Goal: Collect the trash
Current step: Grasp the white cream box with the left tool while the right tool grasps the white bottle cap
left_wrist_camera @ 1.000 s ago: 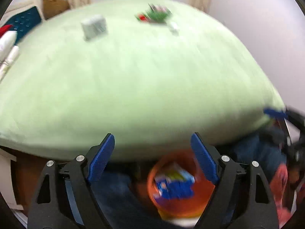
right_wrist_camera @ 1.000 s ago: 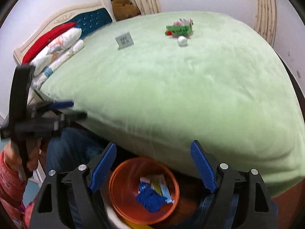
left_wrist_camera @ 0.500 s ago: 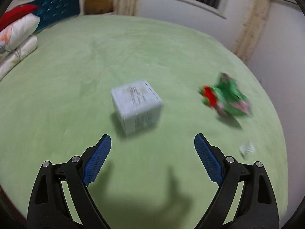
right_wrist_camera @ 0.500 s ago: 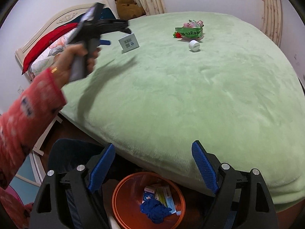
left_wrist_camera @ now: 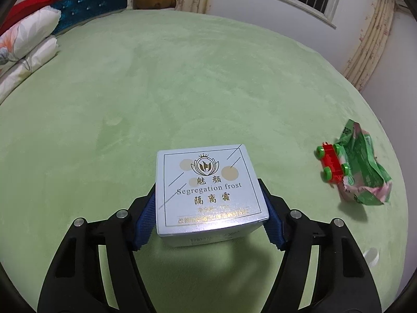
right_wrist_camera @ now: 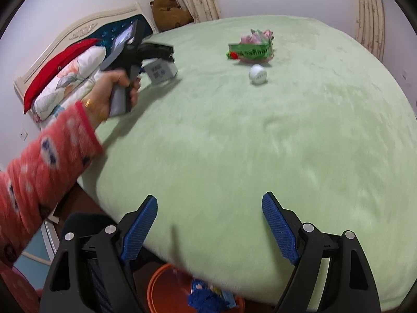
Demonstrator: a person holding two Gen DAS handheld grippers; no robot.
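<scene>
A pale blue cosmetics box (left_wrist_camera: 208,193) printed "Segregation frost" sits on the green bed (left_wrist_camera: 182,91) between the blue pads of my left gripper (left_wrist_camera: 209,214), which press both its sides. In the right wrist view the same box (right_wrist_camera: 161,71) is at the far left in that gripper. A crumpled green wrapper (left_wrist_camera: 365,167) with a red and green toy car (left_wrist_camera: 332,167) lies to the right. A white ball-like lid (right_wrist_camera: 257,74) lies near the wrapper (right_wrist_camera: 252,48). My right gripper (right_wrist_camera: 209,224) is open and empty over the bed's near edge.
An orange bin (right_wrist_camera: 166,289) holding blue trash stands on the floor below the bed's near edge. Pillows (left_wrist_camera: 23,41) and a blue headboard (left_wrist_camera: 91,2) are at the far left. A brown teddy bear (right_wrist_camera: 169,10) sits by the curtains.
My left gripper went from above the bin out over the bed and closed on the pale blue box. My right gripper rose slightly and stayed open.
</scene>
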